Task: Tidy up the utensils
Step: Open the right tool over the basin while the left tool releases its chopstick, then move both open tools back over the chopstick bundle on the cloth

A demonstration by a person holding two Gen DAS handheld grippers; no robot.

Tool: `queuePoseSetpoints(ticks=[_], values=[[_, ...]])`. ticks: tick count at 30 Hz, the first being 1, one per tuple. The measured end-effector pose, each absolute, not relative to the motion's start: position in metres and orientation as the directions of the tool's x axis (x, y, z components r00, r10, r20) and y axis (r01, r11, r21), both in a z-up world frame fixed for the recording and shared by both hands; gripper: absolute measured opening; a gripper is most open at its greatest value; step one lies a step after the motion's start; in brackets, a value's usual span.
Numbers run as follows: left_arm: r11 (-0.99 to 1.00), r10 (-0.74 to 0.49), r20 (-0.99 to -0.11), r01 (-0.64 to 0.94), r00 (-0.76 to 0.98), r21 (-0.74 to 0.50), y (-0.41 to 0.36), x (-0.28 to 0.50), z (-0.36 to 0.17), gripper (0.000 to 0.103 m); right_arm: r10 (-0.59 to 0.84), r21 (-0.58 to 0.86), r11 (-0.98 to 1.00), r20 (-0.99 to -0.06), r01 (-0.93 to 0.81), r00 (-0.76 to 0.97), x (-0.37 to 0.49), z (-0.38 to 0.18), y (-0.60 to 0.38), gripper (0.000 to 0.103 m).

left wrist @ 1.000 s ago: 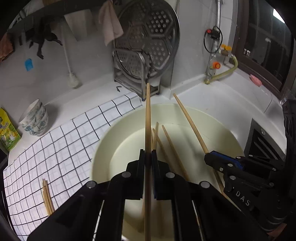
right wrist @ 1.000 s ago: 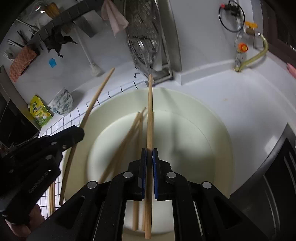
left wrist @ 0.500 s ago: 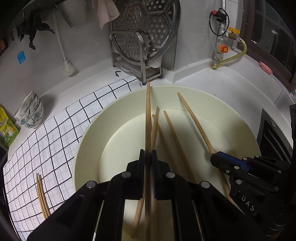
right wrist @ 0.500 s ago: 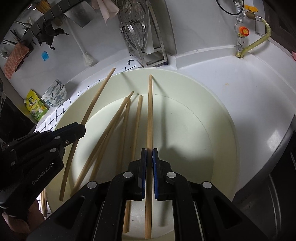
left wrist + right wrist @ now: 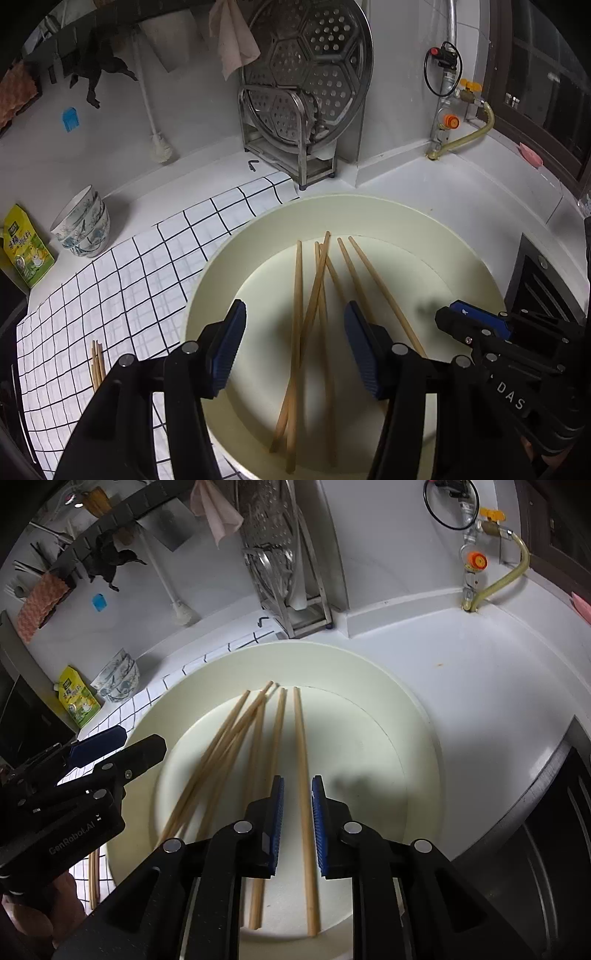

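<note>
The near ends of the chopsticks (image 5: 295, 332) in the left wrist view run behind the left gripper (image 5: 293, 347) at the bottom of the frame, and motion blur makes it hard to count them; they lie loose in the cream basin (image 5: 221, 266) at centre. The basin's near rim is cut off by the frame edge. The left gripper's jaws are opening, already wide apart, with the chopsticks below the gap and neither pad touching them. In the right wrist view the right gripper (image 5: 297, 812), bottom centre, is opening too, its jaws only narrowly parted; one chopstick (image 5: 303, 760) lies between the blue pads without being pressed. A few more chopsticks (image 5: 96, 363) lie on the checked mat (image 5: 122, 280) on the counter (image 5: 461, 192) at lower left, partly hidden by the gripper body
</note>
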State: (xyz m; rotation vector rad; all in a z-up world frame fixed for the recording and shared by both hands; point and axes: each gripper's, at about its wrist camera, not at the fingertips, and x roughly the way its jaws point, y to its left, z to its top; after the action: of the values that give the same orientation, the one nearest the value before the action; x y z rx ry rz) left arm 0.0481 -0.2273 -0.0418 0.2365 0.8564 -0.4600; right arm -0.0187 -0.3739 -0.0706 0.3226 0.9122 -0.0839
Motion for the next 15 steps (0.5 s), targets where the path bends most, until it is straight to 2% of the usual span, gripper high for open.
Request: queuePoseSetpoints(ticks=[9, 15], values=[[0.896, -0.288, -0.739, 0.443, 0.609, 0.016, -0.192, 0.036, -0.016, 0.057, 0.065, 0.219, 0.961, -0.772, 0.169, 0.633, -0.027, -0.049, -0.350, 0.018], [0.923, -0.260, -0.720, 0.384, 0.644, 0.011, -0.152, 0.031, -0.002, 0.059, 0.087, 0.208, 0.971, -0.762, 0.115, 0.641, -0.028, -0.038, -0.319, 0.024]])
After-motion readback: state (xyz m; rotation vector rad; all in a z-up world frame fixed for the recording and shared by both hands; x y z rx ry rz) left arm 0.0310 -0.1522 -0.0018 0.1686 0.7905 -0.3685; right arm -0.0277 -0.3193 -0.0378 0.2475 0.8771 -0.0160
